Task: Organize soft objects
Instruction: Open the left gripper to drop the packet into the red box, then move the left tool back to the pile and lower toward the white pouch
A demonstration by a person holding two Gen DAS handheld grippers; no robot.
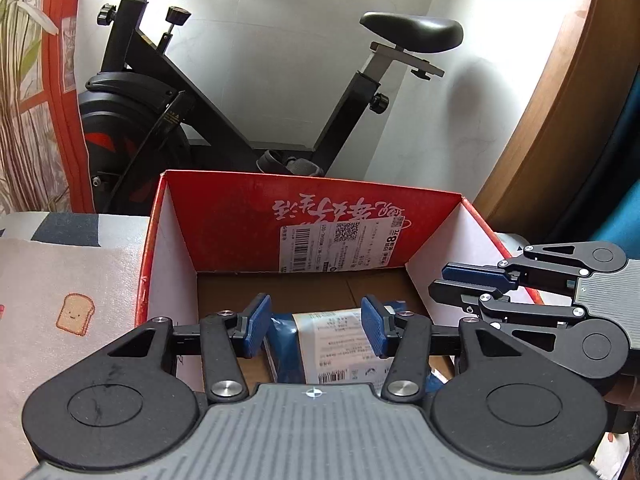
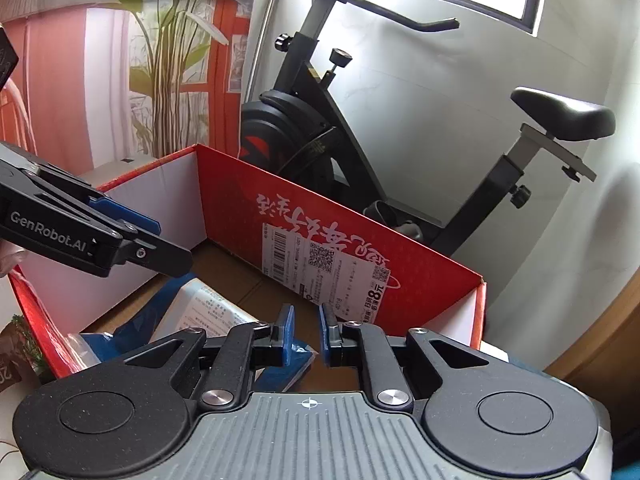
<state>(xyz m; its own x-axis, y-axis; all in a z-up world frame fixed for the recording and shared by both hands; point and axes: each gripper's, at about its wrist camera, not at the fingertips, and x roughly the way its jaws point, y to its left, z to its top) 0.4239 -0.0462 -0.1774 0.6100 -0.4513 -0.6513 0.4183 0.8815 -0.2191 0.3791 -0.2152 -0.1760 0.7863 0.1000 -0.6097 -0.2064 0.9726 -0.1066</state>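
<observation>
A red cardboard box [image 1: 256, 216] with white side walls and a brown floor stands open in front of me; it also shows in the right wrist view [image 2: 360, 240]. A blue soft parcel with a white label [image 1: 340, 340] lies inside at the near end, also seen in the right wrist view [image 2: 204, 312]. My left gripper [image 1: 316, 326] is open above the parcel, jaws either side of it and apart from it. My right gripper [image 2: 307, 334] hangs over the box's near right part, jaws a small gap apart and empty; it shows from the side in the left wrist view [image 1: 452, 284].
A black exercise bike [image 1: 200, 120] stands just behind the box against a white wall. A cloth with a toast print [image 1: 76, 314] covers the surface left of the box. A wooden panel [image 1: 560, 120] rises at right. A plant and red curtain [image 2: 172, 60] stand at left.
</observation>
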